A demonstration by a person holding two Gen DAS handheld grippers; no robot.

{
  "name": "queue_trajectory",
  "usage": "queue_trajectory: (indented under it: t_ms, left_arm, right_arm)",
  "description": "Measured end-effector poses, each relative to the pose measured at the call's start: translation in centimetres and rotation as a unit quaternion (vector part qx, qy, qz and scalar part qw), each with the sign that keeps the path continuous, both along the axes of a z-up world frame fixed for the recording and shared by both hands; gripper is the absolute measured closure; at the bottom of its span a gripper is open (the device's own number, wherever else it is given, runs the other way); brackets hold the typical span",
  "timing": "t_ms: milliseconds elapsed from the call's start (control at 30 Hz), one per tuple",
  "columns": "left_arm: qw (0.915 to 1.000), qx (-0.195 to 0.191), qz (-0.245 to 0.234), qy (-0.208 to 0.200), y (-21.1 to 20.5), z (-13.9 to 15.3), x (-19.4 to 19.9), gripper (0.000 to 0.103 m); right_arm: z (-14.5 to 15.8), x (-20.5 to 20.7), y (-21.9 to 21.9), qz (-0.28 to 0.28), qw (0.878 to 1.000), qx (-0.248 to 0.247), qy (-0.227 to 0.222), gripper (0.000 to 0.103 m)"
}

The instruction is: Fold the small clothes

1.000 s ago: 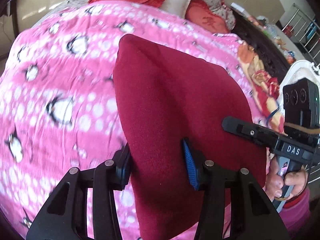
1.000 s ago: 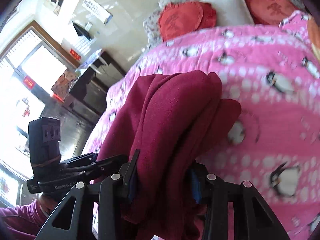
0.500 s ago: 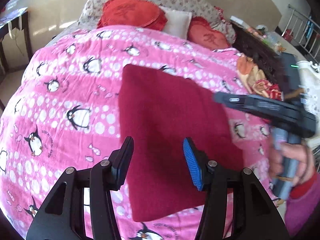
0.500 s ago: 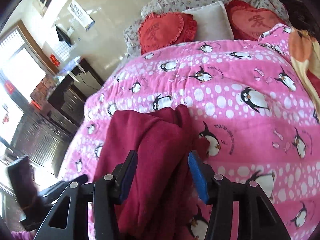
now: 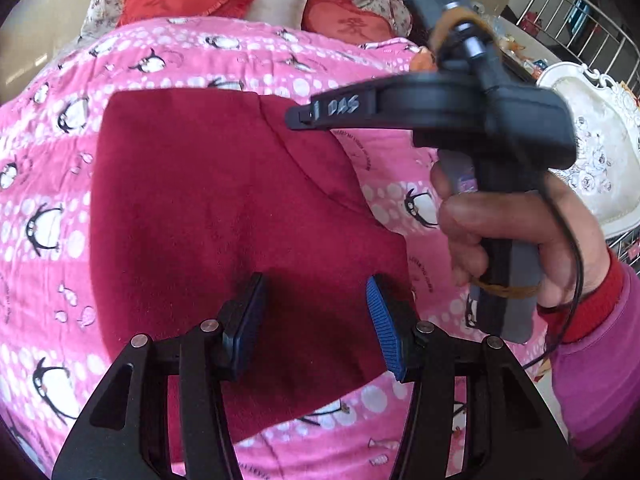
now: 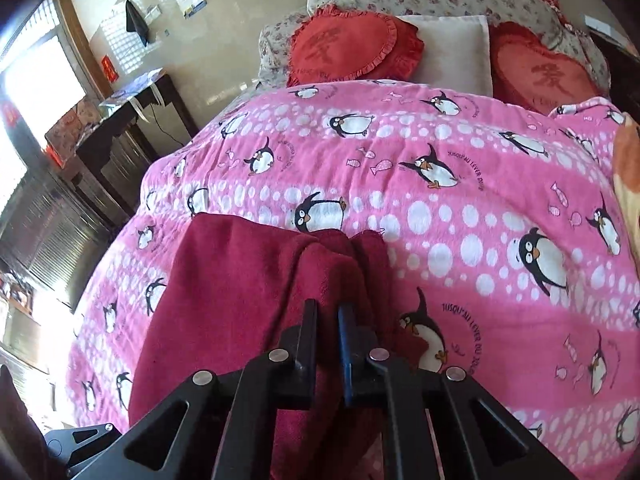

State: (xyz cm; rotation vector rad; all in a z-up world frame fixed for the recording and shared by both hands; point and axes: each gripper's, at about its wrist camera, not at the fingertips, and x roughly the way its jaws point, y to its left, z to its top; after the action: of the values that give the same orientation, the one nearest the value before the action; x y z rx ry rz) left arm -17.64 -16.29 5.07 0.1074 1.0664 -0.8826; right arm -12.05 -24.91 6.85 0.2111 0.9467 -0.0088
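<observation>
We find the dark red fleece garment [image 5: 208,208] lying flat, partly folded, on the pink penguin-print bed cover [image 6: 460,208]. The left tool [image 5: 316,320] hovers over the garment's near edge, its blue-padded fingers [image 5: 382,326] spread and nothing pinched between them. The right tool [image 6: 328,320] has its fingers pressed nearly together over a raised fold of the garment; whether cloth is pinched we cannot tell. Red heart-shaped cushions [image 6: 352,50] sit at the bed's head.

The dark red garment [image 6: 224,300] runs off the bottom edge in the right wrist view, and the right hand-held gripper [image 6: 327,340] probably hides whatever fold it's pinching.
</observation>
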Motion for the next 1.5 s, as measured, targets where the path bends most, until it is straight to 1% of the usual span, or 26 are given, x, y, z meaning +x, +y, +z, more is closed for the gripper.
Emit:
queue_trajectory:
  t_ms: [33,67,100,233,267,300,333,367,400,467,533,633,700,767,800,867,900,967,1133,1200,1267,1333,1433,1500]
  left_arm:
    - [1.0,-0.003,0.002,0.004,-0.2,-0.2,0.2,0.052]
    - [1.0,-0.004,0.004,0.001,-0.3,-0.3,0.3,0.052]
    - [1.0,-0.003,0.003,-0.002,-0.3,-0.2,0.3,0.052]
    - [0.9999,0.007,-0.002,-0.009,-0.1,0.4,0.2,0.052]
    - [0.9999,0.008,-0.001,-0.011,0.1,0.8,0.2,0.052]
    - [0.9998,0.008,0.001,-0.016,0.5,1.1,0.2,0.052]
    - [0.9996,0.012,0.006,-0.025,0.8,1.5,0.1,0.052]
    - [0.9991,0.018,0.011,-0.036,1.2,1.9,0.0,0.052]
    - [0.9983,0.027,0.017,-0.05,1.6,2.4,0.0,0.052]
    - [0.9952,0.045,0.035,-0.079,2.6,3.2,0.2,0.052]
    - [0.9916,0.063,0.057,-0.097,3.8,3.5,0.7,0.052]
    - [0.9881,0.078,0.087,-0.1,5.5,3.2,1.7,0.052]
    - [0.9855,0.087,0.102,-0.103,6.3,3.0,1.8,0.052]
    - [0.9835,0.095,0.112,-0.106,6.7,2.7,1.8,0.052]
    - [0.9828,0.098,0.114,-0.108,6.8,2.5,1.7,0.052]
    - [0.9818,0.101,0.117,-0.111,7.2,2.4,1.6,0.052]
    - [0.9815,0.102,0.117,-0.112,7.3,2.3,1.7,0.052]
    - [0.9812,0.101,0.118,-0.115,7.4,2.3,1.4,0.052]
    - [0.9808,0.092,0.125,-0.118,7.3,2.7,1.1,0.052]
    - [0.9805,0.088,0.13,-0.119,7.3,2.9,1.1,0.052]
    - [0.9806,0.086,0.132,-0.117,7.2,3.1,1.1,0.052]
    - [0.9807,0.082,0.137,-0.114,7.1,3.2,1.1,0.052]
    - [0.9807,0.075,0.142,-0.11,7.2,3.3,1.1,0.052]
    - [0.9804,0.075,0.145,-0.111,7.2,3.4,1.0,0.052]
  right_arm:
    - [-1.0,0.3,-0.1,0.0,1.0,-0.014,0.011,0.095]
    - [-1.9,0.5,-0.4,-0.001,1.0,-0.009,0.02,0.095]
    - [-2.3,0.5,-0.7,-0.005,1.0,0.004,0.017,0.095]
    - [-1.1,-0.1,-1.8,-0.012,0.999,0.04,0.005,0.095]
    - [-0.5,-0.5,-1.9,-0.015,0.999,0.049,0.004,0.09]
    - [0.1,-1.0,-2.0,-0.019,0.998,0.052,0.002,0.081]
    - [0.8,-1.7,-1.8,-0.021,0.998,0.055,-0.003,0.075]
    - [1.4,-2.3,-1.5,-0.019,0.998,0.058,-0.012,0.068]
    - [2.2,-3.1,-1.1,-0.013,0.998,0.062,-0.022,0.067]
    - [3.4,-4.3,0.1,0.001,0.998,0.061,-0.031,0.067]
    - [4.2,-5.6,1.5,0.016,0.997,0.059,-0.042,0.067]
    - [4.5,-7.3,3.4,0.032,0.997,0.043,-0.052,0.067]
    - [4.1,-8.2,4.4,0.032,0.998,0.028,-0.045,0.068]
    - [3.1,-8.8,5.2,0.044,0.998,0.023,-0.034,0.069]
    - [2.3,-8.9,5.6,0.046,0.999,0.01,-0.02,0.07]
    - [0.5,-8.9,5.8,0.033,0.999,-0.031,0.008,0.072]
    - [-0.3,-9.0,5.6,0.029,0.999,-0.037,0.016,0.072]
    - [-0.7,-9.3,5.2,0.021,0.999,-0.027,0.013,0.072]
    - [1.6,-10.4,5.1,0.005,1.0,0.004,-0.015,0.071]
    - [2.5,-11.1,5.2,-0.001,1.0,0.009,-0.029,0.061]
    - [3.4,-11.8,5.5,-0.007,0.999,0.011,-0.042,0.057]
    - [3.9,-12.3,6.0,-0.012,0.999,0.007,-0.05,0.057]
    - [4.3,-12.6,6.6,-0.025,0.999,-0.001,-0.048,0.056]
    - [4.3,-12.7,6.7,-0.033,0.998,0.005,-0.046,0.056]
